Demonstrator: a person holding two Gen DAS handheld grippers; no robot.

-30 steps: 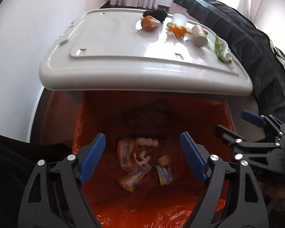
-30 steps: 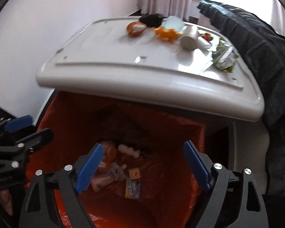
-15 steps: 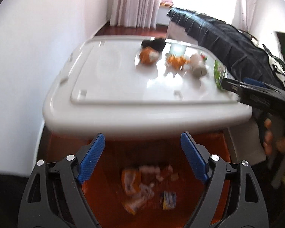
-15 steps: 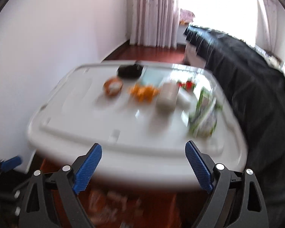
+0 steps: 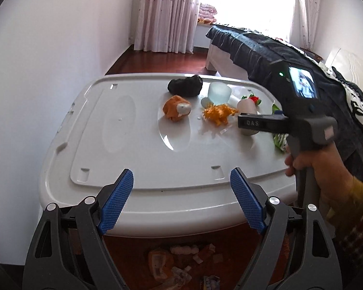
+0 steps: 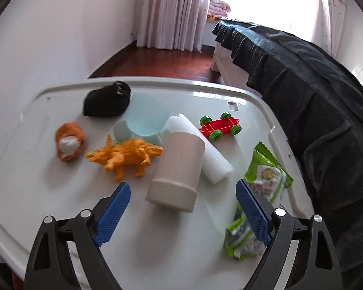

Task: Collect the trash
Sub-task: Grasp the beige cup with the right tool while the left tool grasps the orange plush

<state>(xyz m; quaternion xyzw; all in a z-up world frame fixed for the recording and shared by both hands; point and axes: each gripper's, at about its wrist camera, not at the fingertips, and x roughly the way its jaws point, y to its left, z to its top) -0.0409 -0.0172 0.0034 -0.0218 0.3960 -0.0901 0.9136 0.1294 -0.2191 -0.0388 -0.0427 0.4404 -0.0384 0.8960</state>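
Note:
My left gripper (image 5: 181, 200) is open and empty at the near edge of the white table (image 5: 138, 159), above the orange-lined bin (image 5: 181, 265) holding several wrappers. My right gripper (image 6: 182, 210) is open and empty over the table (image 6: 48, 193). A green snack wrapper (image 6: 261, 193) lies against its right finger. A beige cup (image 6: 179, 171) lies on its side between the fingers, just ahead. An orange wrapper with a white wad (image 6: 69, 145) lies at the left; it also shows in the left wrist view (image 5: 176, 108). The right gripper's body (image 5: 300, 113) shows there too.
An orange toy dinosaur (image 6: 125, 157), a black cloth lump (image 6: 106, 104), a pale blue cup (image 6: 145, 120), a white foam roll (image 6: 200, 147) and a red toy car (image 6: 220, 125) lie on the table. A bed with a dark cover (image 6: 302, 77) runs along the right.
Both grippers rose from over the bin to table height. The right gripper moved forward over the table toward the cup and green wrapper. Both stayed open.

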